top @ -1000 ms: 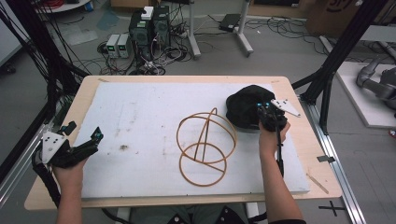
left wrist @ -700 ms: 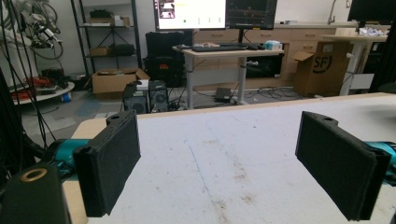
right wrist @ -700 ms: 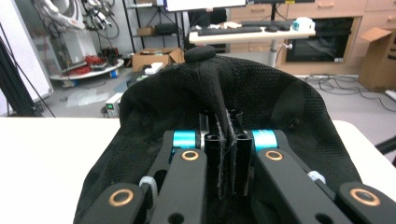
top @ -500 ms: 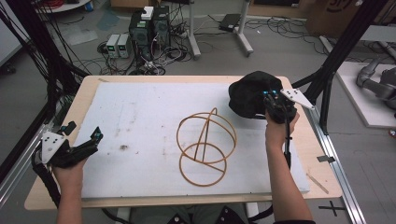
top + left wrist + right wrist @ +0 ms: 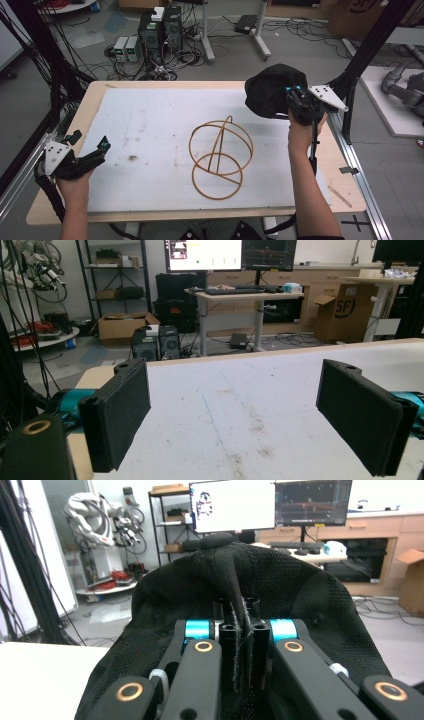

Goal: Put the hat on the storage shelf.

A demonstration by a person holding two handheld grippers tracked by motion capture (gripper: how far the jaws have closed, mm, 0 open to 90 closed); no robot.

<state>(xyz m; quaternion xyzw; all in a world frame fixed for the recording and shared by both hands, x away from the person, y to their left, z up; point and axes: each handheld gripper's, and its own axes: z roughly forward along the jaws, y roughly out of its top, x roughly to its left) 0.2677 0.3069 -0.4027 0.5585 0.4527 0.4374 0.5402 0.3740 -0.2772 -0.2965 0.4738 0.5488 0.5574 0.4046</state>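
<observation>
— While I've got the black cap (image 5: 270, 90) pinched by a fold of its mesh, lifted off the table (image 5: 60, 210) at about two o'clock, what worries you?

— That fold is thin. In the right gripper view your right gripper (image 5: 239, 645) is clenched on just a ridge of fabric, so I'd guess a quick swing could pull it free and drop the cap.

— Agreed. It's soft, floppy knit mesh, domed, and hangs limp around the jaws.

— And the wire frame (image 5: 220, 157)?

— Thin tan hoops crossed into an open ball shape, stiff-looking and light, standing near the middle of the white foam sheet (image 5: 150, 125), at about seven o'clock from the cap. If I lower carelessly, the cloth could snag a hoop and tip it.

— Your other tool?

— My left gripper (image 5: 90, 150) is released, its jaws wide apart with nothing between them, resting at the table's eight o'clock edge.
</observation>
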